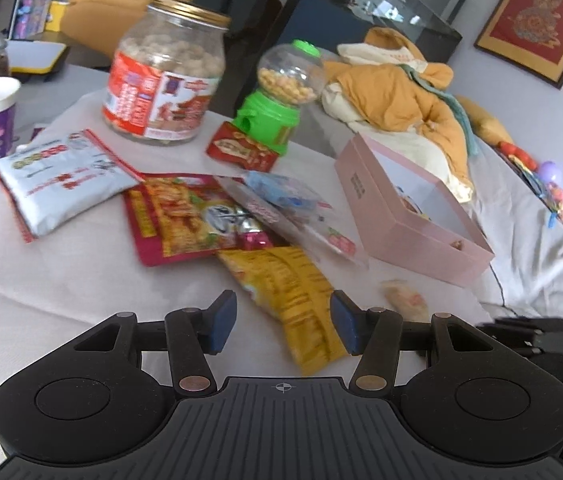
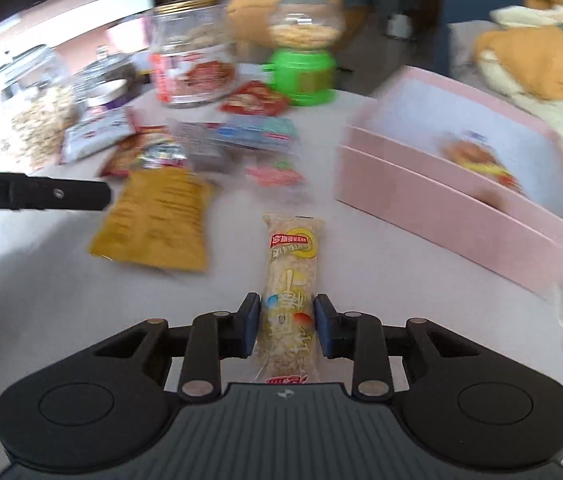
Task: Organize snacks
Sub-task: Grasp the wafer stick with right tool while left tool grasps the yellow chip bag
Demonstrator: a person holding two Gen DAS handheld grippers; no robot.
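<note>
1. Now the right gripper (image 2: 286, 328) closes on a rice bar (image 2: 291, 276) lying on the table (image 2: 61, 300); its pads flank the wrapper, though firm contact cannot be told.
2. Next, judging by the layout, comes a lift and carry to the pink box (image 2: 461, 200) just right.
3. Meanwhile the left gripper (image 1: 283, 326) hovers wide and empty over a yellow bag (image 1: 293, 300).
4. Already the box holds one wrapped snack (image 2: 477, 160); the jar (image 1: 165, 68) holds pale puffs.
</note>
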